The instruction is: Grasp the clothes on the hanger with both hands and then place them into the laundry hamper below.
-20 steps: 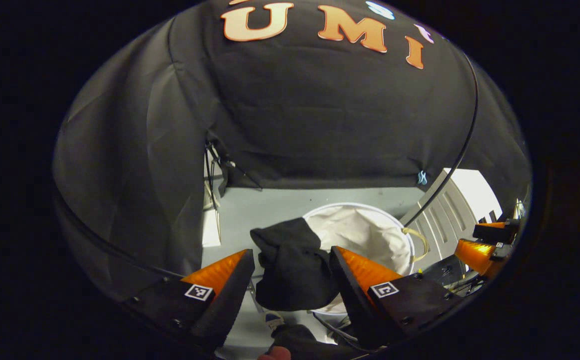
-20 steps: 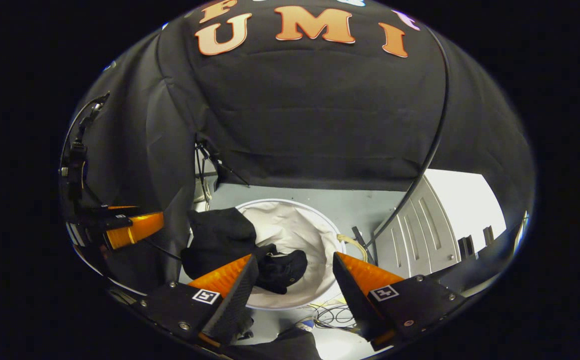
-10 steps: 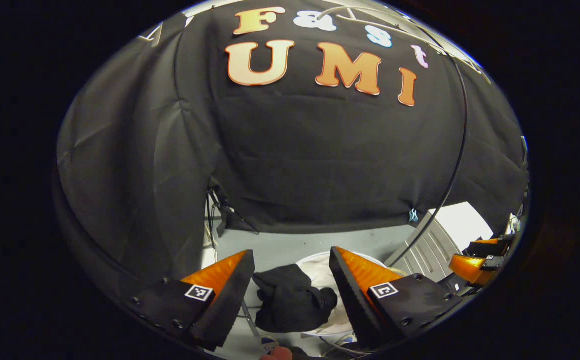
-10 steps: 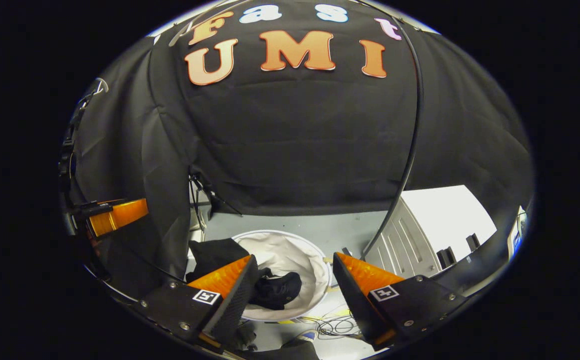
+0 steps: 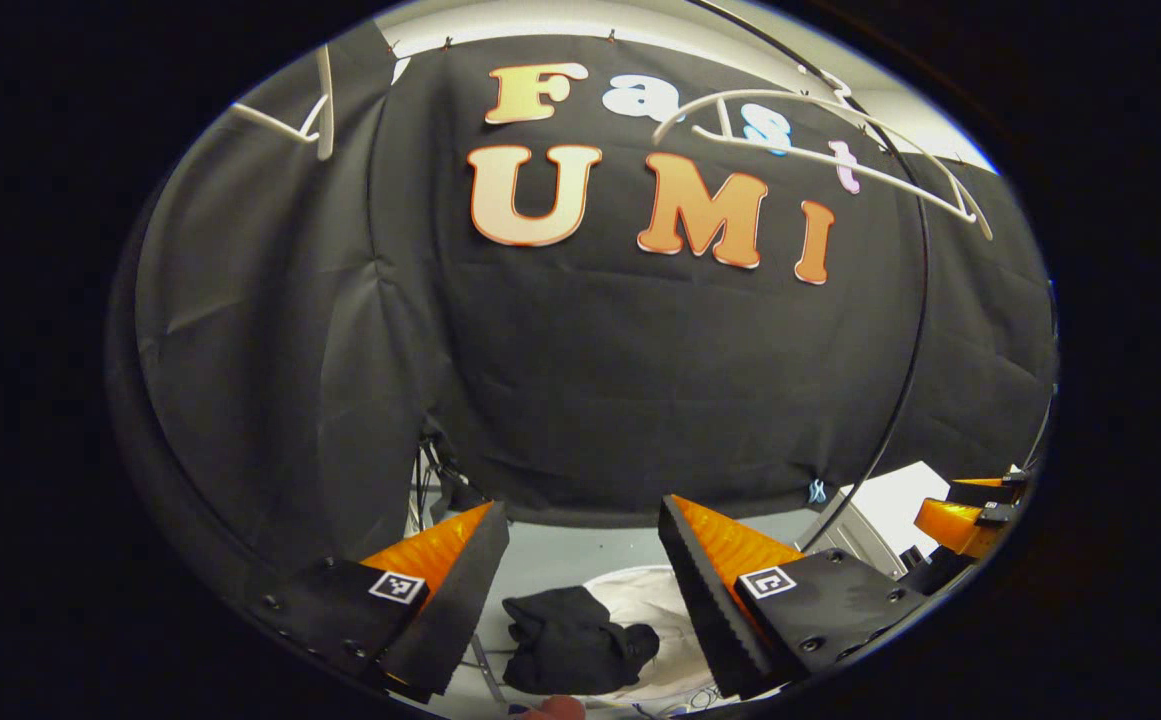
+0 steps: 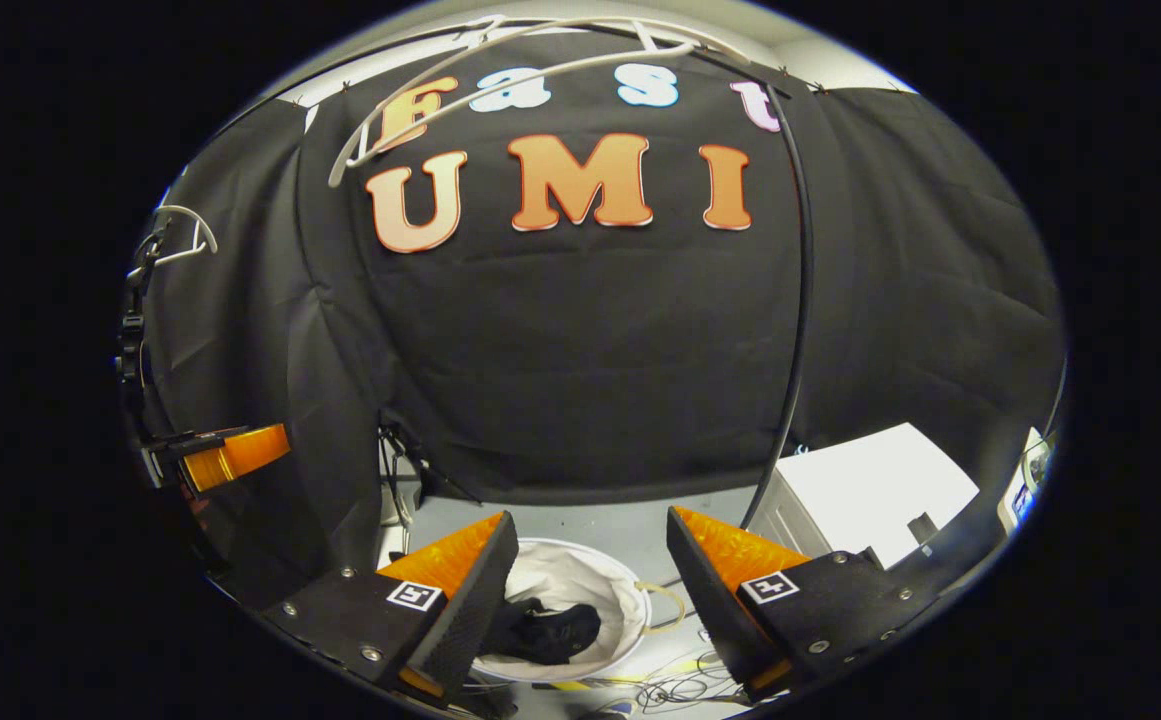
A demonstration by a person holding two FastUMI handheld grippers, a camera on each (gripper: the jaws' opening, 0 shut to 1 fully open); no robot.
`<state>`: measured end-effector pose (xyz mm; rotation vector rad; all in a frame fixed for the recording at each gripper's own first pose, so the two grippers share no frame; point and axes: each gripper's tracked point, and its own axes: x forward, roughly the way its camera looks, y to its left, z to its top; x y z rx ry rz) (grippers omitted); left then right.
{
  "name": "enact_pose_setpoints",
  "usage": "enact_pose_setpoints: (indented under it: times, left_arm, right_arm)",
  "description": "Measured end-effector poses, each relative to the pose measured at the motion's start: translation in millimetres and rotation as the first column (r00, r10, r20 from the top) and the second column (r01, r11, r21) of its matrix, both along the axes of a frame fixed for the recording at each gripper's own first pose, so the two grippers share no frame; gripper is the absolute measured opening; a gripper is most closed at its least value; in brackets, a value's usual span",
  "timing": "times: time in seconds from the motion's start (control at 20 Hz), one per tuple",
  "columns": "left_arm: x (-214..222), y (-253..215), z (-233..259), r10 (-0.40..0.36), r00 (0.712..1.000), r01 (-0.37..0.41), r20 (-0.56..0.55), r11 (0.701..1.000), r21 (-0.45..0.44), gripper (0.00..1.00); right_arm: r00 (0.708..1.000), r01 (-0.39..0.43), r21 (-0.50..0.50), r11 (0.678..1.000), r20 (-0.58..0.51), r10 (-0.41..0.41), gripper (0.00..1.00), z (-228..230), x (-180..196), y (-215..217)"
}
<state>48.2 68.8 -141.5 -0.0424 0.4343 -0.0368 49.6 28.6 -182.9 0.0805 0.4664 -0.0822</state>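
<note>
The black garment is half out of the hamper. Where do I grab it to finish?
Probably the bunched fold of the garment draped over the hamper rim's near-left side. Come from above with the left gripper, open now; that lump stands proud of the rim.

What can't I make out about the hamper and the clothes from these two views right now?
- Left gripper view: the hamper is cut off by the bottom edge and the right finger.
- Left gripper view: whether the black clothes lie fully inside or drape over the rim can't be told.
- Right gripper view: the left finger hides part of the clothes.
</note>
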Motion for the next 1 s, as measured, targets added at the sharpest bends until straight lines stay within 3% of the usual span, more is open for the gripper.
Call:
enact_pose_setpoints:
  times: [0.4, 0.55, 0.6, 0.7, 0.8, 0.85, 0.95, 1.0]
  left_arm:
    - [15, -3, 75, -0.027, 0.986, 0.022, 0.162, 0.999, 0.035, 0.96]
    - [17, -21, 93, -0.036, 0.976, 0.035, 0.215, 0.999, 0.009, 0.94]
    - [15, -26, 100, -0.036, 0.972, 0.037, 0.231, 0.999, 0.002, 0.94]
    - [16, -29, 114, -0.038, 0.964, 0.041, 0.263, 0.999, -0.007, 0.94]
    - [13, -31, 129, -0.042, 0.955, 0.048, 0.295, 0.999, -0.011, 0.95]
    - [12, -31, 136, -0.041, 0.950, 0.047, 0.308, 0.999, -0.010, 0.95]
    - [13, -29, 149, -0.033, 0.945, 0.040, 0.326, 0.999, -0.015, 0.95]
    - [12, -28, 155, -0.022, 0.940, 0.034, 0.341, 0.999, -0.030, 0.95]
  right_arm:
    - [0.983, 0.043, -0.037, 0.998, 0.179, -0.036, 0.93, 75, 11, -26]
    - [0.969, 0.055, -0.055, 0.997, 0.242, -0.040, 0.93, 107, 8, -37]
    - [0.963, 0.065, -0.064, 0.996, 0.267, -0.046, 1.00, 120, 7, -42]
    - [0.946, 0.082, -0.076, 0.994, 0.319, -0.053, 1.00, 153, -5, -52]
    - [0.927, 0.101, -0.082, 0.991, 0.370, -0.064, 0.84, 178, -17, -63]
    - [0.917, 0.117, -0.082, 0.990, 0.391, -0.076, 1.00, 188, -22, -69]
    - [0.904, 0.133, -0.076, 0.988, 0.417, -0.090, 0.84, 203, -27, -80]
    - [0.898, 0.139, -0.074, 0.988, 0.430, -0.094, 0.84, 210, -28, -83]
